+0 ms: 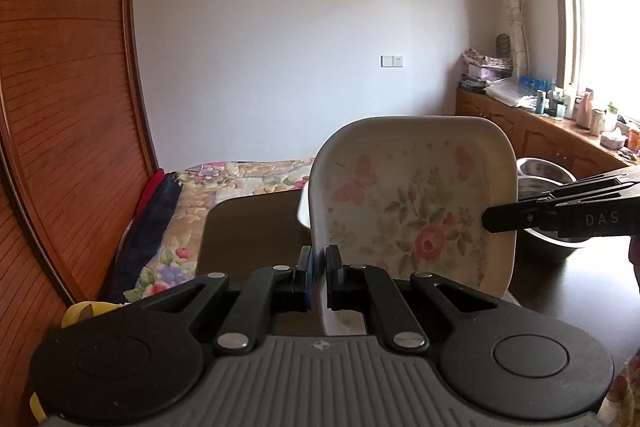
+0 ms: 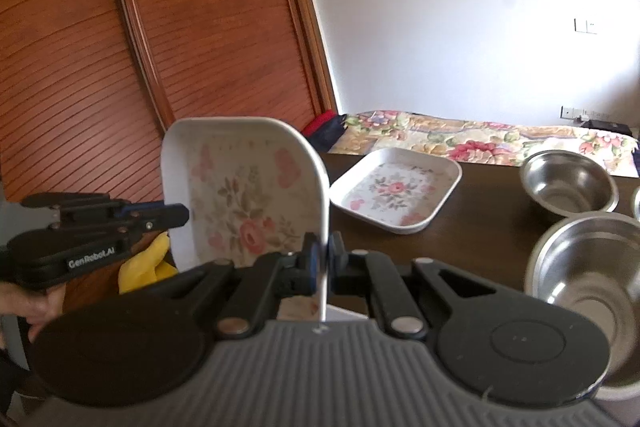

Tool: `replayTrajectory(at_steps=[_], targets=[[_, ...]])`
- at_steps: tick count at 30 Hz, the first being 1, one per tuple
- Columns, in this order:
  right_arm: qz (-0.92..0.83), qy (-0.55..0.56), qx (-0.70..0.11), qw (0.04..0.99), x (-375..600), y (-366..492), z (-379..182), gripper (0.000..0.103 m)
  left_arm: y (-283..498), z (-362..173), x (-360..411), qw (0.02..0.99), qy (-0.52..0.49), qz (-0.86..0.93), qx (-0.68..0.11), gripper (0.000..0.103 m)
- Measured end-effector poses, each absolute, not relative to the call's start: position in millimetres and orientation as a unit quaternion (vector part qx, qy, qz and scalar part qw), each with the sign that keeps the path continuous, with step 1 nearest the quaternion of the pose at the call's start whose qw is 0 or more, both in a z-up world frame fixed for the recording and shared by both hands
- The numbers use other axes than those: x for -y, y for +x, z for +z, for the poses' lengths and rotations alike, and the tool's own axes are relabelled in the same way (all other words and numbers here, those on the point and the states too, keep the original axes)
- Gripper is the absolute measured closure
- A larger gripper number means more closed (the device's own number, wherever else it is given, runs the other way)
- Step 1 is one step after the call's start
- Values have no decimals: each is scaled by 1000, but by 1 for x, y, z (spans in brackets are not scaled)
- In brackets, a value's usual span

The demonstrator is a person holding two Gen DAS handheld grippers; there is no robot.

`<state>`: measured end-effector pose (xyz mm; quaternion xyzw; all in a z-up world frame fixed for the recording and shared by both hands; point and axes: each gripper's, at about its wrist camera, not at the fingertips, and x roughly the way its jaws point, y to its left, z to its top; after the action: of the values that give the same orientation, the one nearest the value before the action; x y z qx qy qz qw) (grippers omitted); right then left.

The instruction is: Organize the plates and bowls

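Both grippers pinch one floral plate, held on edge above the near edge of the dark table (image 2: 480,195): the left gripper (image 1: 318,269) has its fingers pressed onto the plate's (image 1: 412,203) left rim, and the right gripper (image 2: 322,259) clamps the opposite rim. A second floral plate (image 2: 396,189) lies flat toward the table's far edge, with steel bowls (image 2: 568,183) along the right edge. The likely step is nesting the held plate onto the flat one. To do it well, tip it level with both grips moving together, line up the corners, lower until the rims meet, and only then let go, steering clear of the bowls.
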<state>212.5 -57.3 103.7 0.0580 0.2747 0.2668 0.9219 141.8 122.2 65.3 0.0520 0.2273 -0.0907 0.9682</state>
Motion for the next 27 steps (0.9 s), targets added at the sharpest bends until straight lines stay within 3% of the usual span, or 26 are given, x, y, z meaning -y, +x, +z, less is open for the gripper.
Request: replayTrajectory(at_steps=[27], targets=[[258, 85, -300, 915, 122, 163, 64, 96, 113, 29, -81, 953, 42, -133, -268, 68]])
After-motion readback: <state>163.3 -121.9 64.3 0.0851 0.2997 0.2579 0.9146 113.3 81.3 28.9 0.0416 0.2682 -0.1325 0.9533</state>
